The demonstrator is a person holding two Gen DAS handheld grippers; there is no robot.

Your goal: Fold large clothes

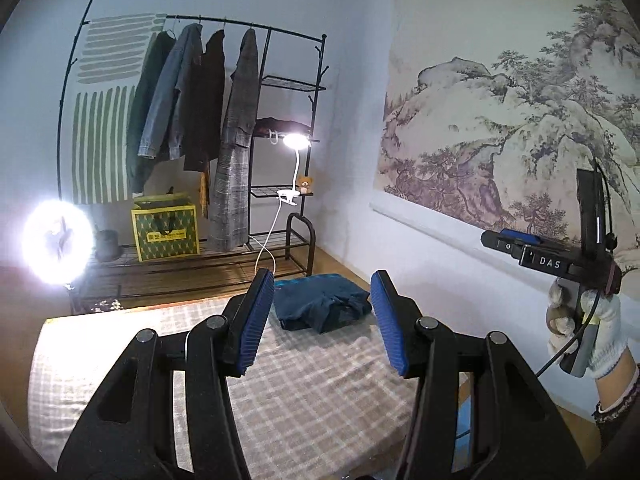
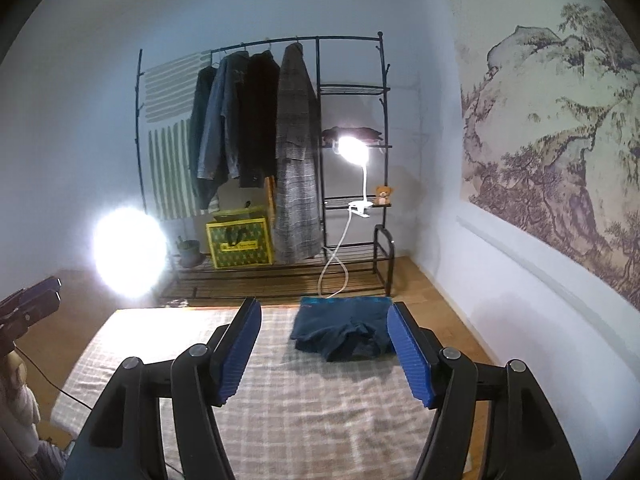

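A dark blue garment lies folded in a compact bundle at the far end of the checked table cover; it also shows in the right wrist view. My left gripper is open and empty, held above the table short of the garment. My right gripper is open and empty, also short of the garment. In the left wrist view the right gripper is raised at the right, held by a gloved hand. The left gripper's tip shows at the left edge of the right wrist view.
A black clothes rack with hanging coats stands past the table, with a yellow bag, a clip lamp and a small teddy bear. A bright ring light glares at the left. A landscape wall hanging covers the right wall.
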